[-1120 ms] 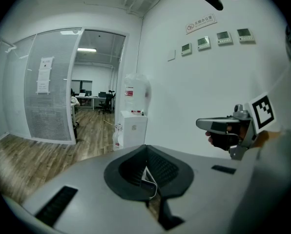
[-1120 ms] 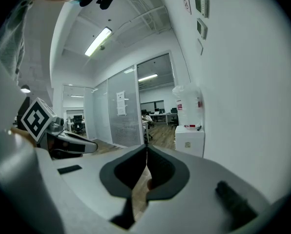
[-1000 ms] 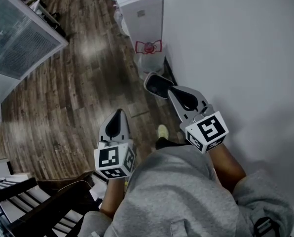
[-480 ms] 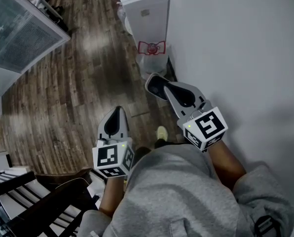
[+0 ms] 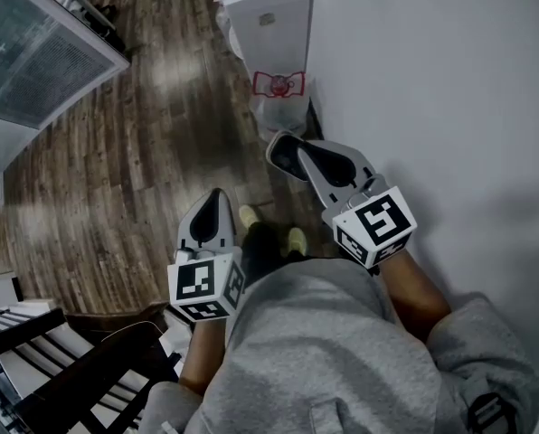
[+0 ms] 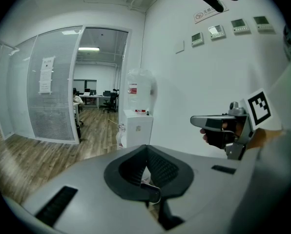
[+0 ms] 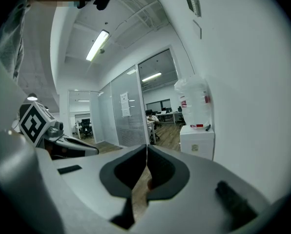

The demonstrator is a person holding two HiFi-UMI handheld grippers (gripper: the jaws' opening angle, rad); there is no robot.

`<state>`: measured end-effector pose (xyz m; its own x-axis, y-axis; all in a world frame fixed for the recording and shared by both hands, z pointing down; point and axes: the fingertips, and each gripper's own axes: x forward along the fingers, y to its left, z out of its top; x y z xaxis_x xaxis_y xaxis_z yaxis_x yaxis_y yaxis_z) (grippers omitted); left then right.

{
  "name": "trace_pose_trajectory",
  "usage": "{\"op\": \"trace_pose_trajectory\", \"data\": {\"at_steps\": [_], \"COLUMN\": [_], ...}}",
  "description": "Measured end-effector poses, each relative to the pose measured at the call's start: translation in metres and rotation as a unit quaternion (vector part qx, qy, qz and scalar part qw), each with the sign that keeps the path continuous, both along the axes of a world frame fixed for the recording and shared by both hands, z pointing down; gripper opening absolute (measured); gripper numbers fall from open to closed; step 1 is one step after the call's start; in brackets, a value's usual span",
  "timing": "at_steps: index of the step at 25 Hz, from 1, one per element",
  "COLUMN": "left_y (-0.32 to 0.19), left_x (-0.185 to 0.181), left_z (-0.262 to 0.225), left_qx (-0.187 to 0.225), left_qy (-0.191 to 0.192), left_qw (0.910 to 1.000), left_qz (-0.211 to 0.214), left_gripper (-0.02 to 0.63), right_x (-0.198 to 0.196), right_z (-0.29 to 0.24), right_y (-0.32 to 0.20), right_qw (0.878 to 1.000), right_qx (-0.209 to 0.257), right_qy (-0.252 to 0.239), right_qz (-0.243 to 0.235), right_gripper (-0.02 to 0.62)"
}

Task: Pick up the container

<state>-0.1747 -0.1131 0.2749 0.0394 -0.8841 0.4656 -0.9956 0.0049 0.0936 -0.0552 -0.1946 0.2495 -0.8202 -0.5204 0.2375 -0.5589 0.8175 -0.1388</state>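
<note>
Dispenser (image 5: 268, 21) well ahead of left tongs (image 5: 216, 201), right tongs (image 5: 285, 155); both closed

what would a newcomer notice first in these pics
The two grey tools held out over the dark wood floor: the left tool and right tool, with black-and-white marker cubes, both shut and empty. Next, the white water dispenser standing against the white wall ahead, and the glass partition at the left.

Two claws (image 5: 217, 195) (image 5: 273, 148), two marker cubes (image 5: 204, 285) (image 5: 375, 227), two shoes (image 5: 248, 215) (image 5: 297, 240), and one white water dispenser (image 5: 268, 16).
</note>
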Motion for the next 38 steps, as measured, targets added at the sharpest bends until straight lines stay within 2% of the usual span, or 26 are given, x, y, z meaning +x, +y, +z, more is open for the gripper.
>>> {"op": "trace_pose_trajectory", "data": {"at_steps": [10,24,30,38], "left_y": [-0.053,-0.150,-0.187,-0.227], "left_x": [-0.011,-0.057,-0.072,-0.082], "left_z": [0.018,0.064,0.104,0.192], "left_qx": [-0.018,-0.066,-0.093,-0.155], "left_qy": [0.004,0.026,0.043,0.066], "left_qw": [0.9994,0.9942,0.9891,0.9742], "left_qz": [0.028,0.082,0.106,0.150], "left_gripper": [0.011,0.012,0.012,0.014], "right_x": [-0.009,-0.054,-0.076,-0.090], "right_z": [0.015,0.058,0.088,0.157], "right_y": [-0.045,-0.121,-0.146,-0.178], "right_qw": [1.000,0.996,0.992,0.983], "right_qx": [-0.015,-0.058,-0.077,-0.116], "right_qy": [0.005,0.044,0.071,0.097], "right_qz": [0.021,0.058,0.073,0.106], "right_gripper": [0.025,0.025,0.025,0.025]}}
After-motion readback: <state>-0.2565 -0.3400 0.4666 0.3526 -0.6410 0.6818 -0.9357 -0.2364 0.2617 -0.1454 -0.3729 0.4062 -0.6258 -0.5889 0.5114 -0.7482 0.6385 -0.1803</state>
